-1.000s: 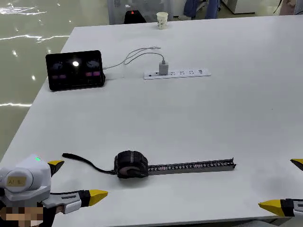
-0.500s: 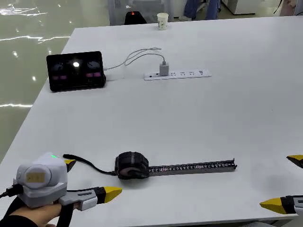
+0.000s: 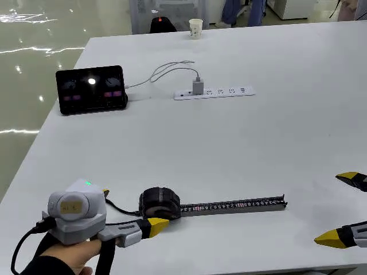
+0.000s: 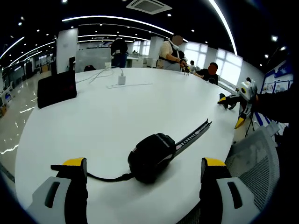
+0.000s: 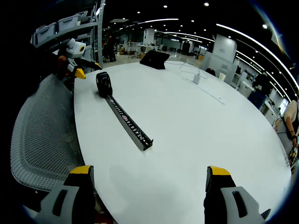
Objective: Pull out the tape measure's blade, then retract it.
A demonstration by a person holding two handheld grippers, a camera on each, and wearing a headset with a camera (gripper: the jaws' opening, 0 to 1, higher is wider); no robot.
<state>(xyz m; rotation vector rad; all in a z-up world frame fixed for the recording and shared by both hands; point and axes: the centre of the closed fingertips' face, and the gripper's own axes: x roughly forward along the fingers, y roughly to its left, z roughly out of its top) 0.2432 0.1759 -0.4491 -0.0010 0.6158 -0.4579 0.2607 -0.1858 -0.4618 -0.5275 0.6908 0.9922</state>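
The left gripper [image 3: 132, 209] is moving in on the tape measure [image 3: 159, 201], its jaws spread wide with the case just ahead between them. The blade [image 3: 235, 204] is lying pulled out along the counter [image 3: 241, 137], so the retraction is probably next. The right gripper [image 3: 335, 207] is waiting wide open, well apart from the blade's tip.

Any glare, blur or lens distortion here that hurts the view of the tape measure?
Head view: sharp and evenly lit; glare streaks on the floor, a bright reflection on the tablet screen, none on the tape measure. Left gripper view: fisheye curves the table edge, tape measure in focus. Right gripper view: same bowing, blade sharp, its markings visible.
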